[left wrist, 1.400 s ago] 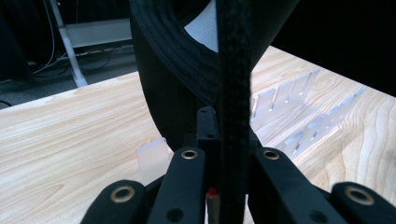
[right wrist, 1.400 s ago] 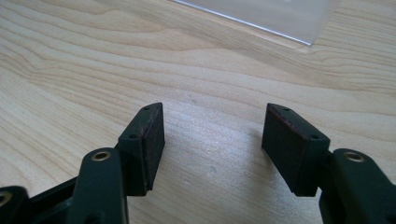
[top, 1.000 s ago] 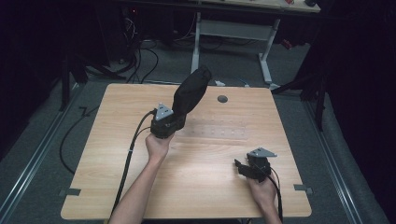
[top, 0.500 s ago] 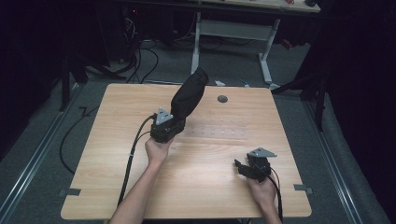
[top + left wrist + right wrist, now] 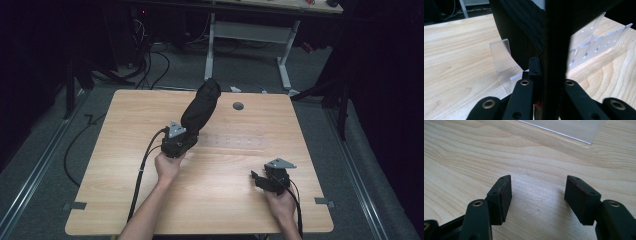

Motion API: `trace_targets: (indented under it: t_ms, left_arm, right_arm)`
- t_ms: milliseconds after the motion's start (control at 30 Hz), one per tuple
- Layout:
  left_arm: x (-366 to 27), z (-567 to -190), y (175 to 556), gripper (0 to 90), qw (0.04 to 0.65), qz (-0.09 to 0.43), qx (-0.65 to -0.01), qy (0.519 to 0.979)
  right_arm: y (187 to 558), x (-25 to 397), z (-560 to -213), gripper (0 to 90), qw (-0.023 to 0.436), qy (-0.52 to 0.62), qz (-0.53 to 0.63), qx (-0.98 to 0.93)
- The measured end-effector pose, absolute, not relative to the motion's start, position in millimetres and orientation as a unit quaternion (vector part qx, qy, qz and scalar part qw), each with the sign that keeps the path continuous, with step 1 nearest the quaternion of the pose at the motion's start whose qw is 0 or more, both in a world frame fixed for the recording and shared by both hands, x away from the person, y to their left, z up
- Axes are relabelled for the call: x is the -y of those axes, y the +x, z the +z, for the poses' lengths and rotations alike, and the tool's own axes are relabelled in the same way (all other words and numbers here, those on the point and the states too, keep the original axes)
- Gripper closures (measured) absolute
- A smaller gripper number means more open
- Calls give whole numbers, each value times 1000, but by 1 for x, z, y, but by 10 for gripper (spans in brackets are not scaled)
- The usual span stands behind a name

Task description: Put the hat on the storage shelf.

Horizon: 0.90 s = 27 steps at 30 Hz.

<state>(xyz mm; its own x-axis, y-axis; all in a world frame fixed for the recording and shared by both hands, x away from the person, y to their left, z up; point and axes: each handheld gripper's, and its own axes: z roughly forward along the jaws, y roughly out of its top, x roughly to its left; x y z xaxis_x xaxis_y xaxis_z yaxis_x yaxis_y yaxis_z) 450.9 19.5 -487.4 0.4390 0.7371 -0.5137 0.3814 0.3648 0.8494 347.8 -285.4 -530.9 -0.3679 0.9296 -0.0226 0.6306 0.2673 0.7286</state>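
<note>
A long black fabric piece (image 5: 201, 106) rises upright and leans away from me over the middle of the wooden table (image 5: 125, 200). My left gripper (image 5: 186, 136) is shut on its lower end. In the left gripper view the black fabric (image 5: 524, 25) hangs between the jaws of the left gripper (image 5: 544, 75), just above a clear acrylic rack (image 5: 501, 55) with slotted fins. That clear rack (image 5: 235, 142) shows faintly on the table to the right of the left hand. My right gripper (image 5: 256, 178) rests near the front right of the table, open. Nothing but bare wood lies between the jaws of the right gripper (image 5: 537, 192).
A round grey grommet (image 5: 238, 106) sits near the table's far edge. The left gripper's black cable (image 5: 142, 170) trails back over the table's front edge. A clear sheet edge (image 5: 564, 127) lies ahead of the right gripper. Dark floor, cables and a desk frame (image 5: 250, 30) lie beyond the table.
The left gripper and the black fabric have shifted very slightly toward me. The right gripper has stayed where it was.
</note>
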Motion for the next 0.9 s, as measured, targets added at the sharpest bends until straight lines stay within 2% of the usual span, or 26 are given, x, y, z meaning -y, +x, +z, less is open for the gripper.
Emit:
trace_targets:
  t_ms: [267, 367, 567, 667, 767, 900]
  left_arm:
    - [-21, -488, 449, 806, 643, 131, -519, 548]
    - [-21, -486, 448, 735, 644, 127, -518, 548]
    - [-24, -481, 444, 520, 644, 127, -519, 547]
    - [-27, -477, 441, 450, 646, 124, -519, 545]
    - [-30, -474, 437, 399, 644, 121, -519, 548]
    - [-38, -472, 429, 378, 647, 123, -518, 546]
  right_arm:
    - [348, 285, -531, 390, 232, 512, 323, -761]
    - [348, 285, -531, 390, 232, 513, 323, -761]
    - [348, 285, -531, 390, 232, 513, 323, -761]
    - [348, 285, -531, 390, 231, 513, 323, -761]
    - [348, 285, -531, 390, 232, 512, 323, -761]
    - [348, 285, -531, 390, 232, 512, 322, -761]
